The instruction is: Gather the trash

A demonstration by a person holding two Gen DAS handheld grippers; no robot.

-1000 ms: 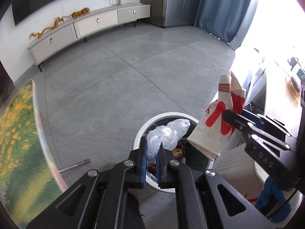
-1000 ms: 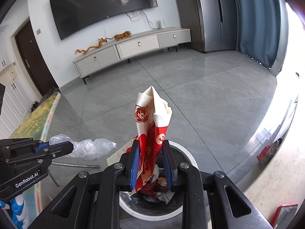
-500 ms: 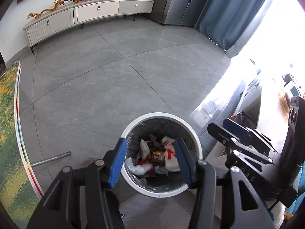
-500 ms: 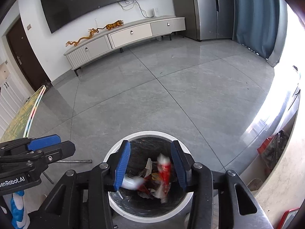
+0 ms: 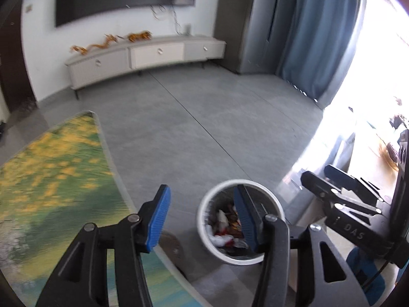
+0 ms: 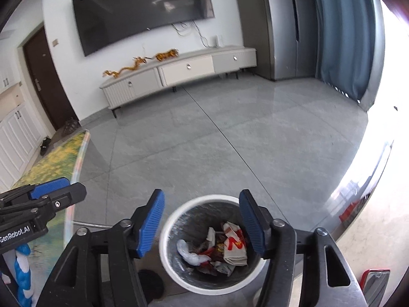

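Note:
A round white trash bin (image 6: pixel 168 232) with a dark liner stands on the grey floor. Inside lie the red and white paper bag (image 6: pixel 234 247), the clear plastic wrap (image 6: pixel 188 253) and other wrappers. My right gripper (image 6: pixel 202 226) is open and empty, held above the bin. My left gripper (image 5: pixel 202 218) is open and empty, above the bin's left side and the table edge; the bin shows there too (image 5: pixel 204 215). The left gripper (image 6: pixel 55 192) shows at the left of the right wrist view, and the right gripper (image 5: pixel 329 179) at the right of the left wrist view.
A glass table with a green and yellow top (image 5: pixel 51 174) lies to the left of the bin. A low white TV cabinet (image 6: pixel 179 73) stands against the far wall under a TV. Blue curtains (image 6: pixel 345 38) hang at the right. A red item (image 6: pixel 375 278) lies at bottom right.
Both grippers opened and dropped the plastic wrap and the paper bag into the bin. Since then both have tilted up and the left has drifted left toward the table.

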